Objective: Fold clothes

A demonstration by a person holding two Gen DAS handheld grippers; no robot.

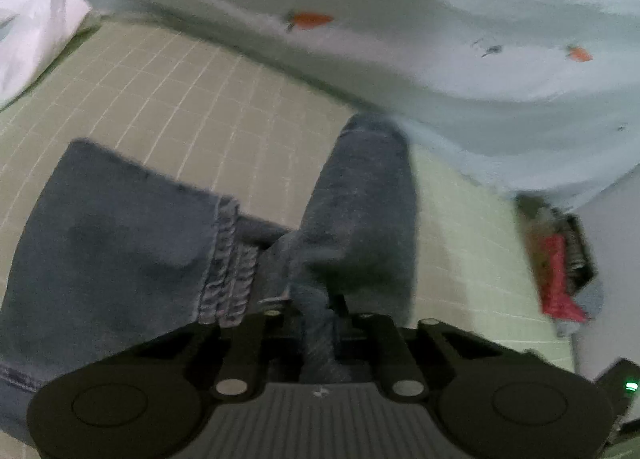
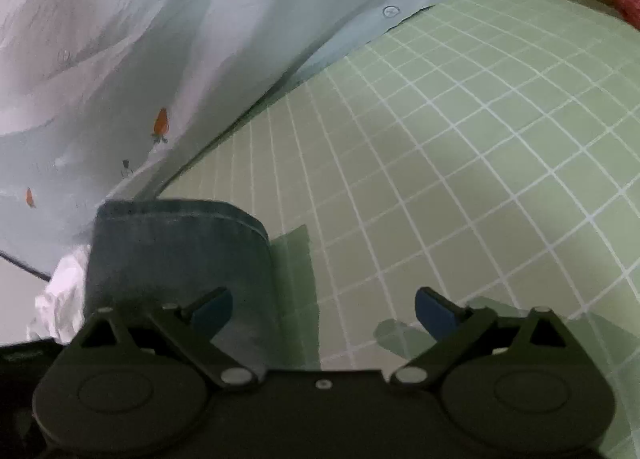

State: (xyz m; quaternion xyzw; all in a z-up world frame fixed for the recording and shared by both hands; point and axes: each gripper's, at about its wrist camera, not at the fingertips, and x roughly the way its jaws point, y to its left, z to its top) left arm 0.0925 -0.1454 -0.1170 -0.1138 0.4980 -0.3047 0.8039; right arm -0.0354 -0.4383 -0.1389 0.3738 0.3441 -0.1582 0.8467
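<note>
The left hand-held gripper (image 1: 316, 319) is clamped on a bunched ridge of the blue jeans (image 1: 120, 243). The denim runs up between its closed fingers and rises away from the green grid mat (image 1: 208, 99), which covers the surface the clothes lie on. On the mat's near side, a broad panel of the jeans with a stitched hem lies draped and creased. A narrower stretch, likely a leg, lifts from the grip toward the pale printed sheet (image 1: 440, 39) at the mat's far edge.

The right hand-held gripper (image 2: 324, 311) stands wide apart with nothing between its blue pads (image 2: 214, 309). It hovers low over the mat, just beside a rolled-over fold of the denim that sits toward the sheet's side of the mat.

Judging progress: the jeans are not in a neat, flat, finished fold. One part is doubled over, another hangs from a grip, and the cloth is rumpled. This fits a fold in the middle of being made, with at least a laying-down and flattening left. How many folds the jeans already carry cannot be read from these views.

Beyond the mat's far corner lies a heap with red cloth (image 1: 558, 279), and a white garment (image 1: 32, 27) lies at another edge. Whether either awaits folding cannot be told.
</note>
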